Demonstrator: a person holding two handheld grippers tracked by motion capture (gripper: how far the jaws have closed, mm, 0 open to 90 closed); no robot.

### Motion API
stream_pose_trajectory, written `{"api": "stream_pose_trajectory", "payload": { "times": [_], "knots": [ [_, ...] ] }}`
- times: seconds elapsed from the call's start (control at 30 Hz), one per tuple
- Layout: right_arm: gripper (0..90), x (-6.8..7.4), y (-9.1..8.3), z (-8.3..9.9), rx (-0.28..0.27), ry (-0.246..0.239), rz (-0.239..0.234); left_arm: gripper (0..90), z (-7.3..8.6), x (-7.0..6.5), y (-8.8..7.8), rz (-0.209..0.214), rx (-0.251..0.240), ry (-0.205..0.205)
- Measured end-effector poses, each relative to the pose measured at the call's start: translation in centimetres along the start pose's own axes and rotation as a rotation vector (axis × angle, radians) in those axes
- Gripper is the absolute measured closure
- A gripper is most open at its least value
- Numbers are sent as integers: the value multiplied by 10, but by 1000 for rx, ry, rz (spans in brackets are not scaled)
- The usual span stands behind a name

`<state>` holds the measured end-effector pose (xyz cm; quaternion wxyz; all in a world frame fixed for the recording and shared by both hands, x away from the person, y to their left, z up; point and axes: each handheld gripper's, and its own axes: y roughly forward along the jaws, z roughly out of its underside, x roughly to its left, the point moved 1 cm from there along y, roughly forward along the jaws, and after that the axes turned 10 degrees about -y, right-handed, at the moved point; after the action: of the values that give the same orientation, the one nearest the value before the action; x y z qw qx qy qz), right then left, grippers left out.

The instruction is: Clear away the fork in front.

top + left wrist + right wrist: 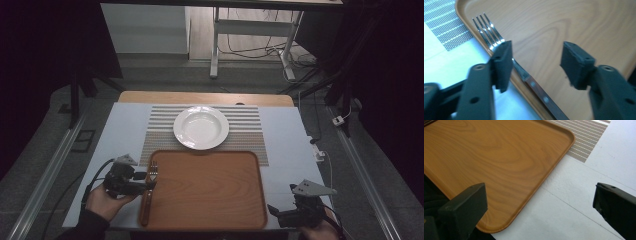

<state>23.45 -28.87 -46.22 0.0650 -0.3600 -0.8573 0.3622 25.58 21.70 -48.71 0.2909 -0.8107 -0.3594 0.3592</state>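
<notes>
A fork (149, 187) with a brown wooden handle lies along the left inner edge of a wooden tray (210, 192), tines pointing away from me. My left gripper (147, 181) hovers at that edge, open, with the fork's neck (520, 70) just inside its left jaw and nothing pinched. A white plate (201, 127) rests on a striped placemat (245, 120) behind the tray. My right gripper (274, 210) sits open by the tray's near right corner (499, 226), above the white table.
The white table (295, 145) has bare strips on both sides of the tray. The placemat's mesh corner (446, 27) lies left of the fork's tines. Beyond the table stand a desk frame and loose cables on the floor.
</notes>
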Motion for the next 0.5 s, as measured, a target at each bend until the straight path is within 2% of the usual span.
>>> {"api": "stream_pose_trajectory", "payload": {
  "times": [0.07, 0.13, 0.33, 0.5],
  "knots": [
    [0, 0, 0, 0, -1, 2, 1, 287, 9, -1, -8, 11, -51, 38],
    [0, 0, 0, 0, 0, 2, 2, 245, 17, -3, -15, -1, -85, 37],
    [0, 0, 0, 0, 2, 3, 3, 100, 36, -4, -27, -24, -97, 25],
    [0, 0, 0, 0, 0, 9, 3, 34, 50, -3, -38, -29, -129, 9]
  ]
}}
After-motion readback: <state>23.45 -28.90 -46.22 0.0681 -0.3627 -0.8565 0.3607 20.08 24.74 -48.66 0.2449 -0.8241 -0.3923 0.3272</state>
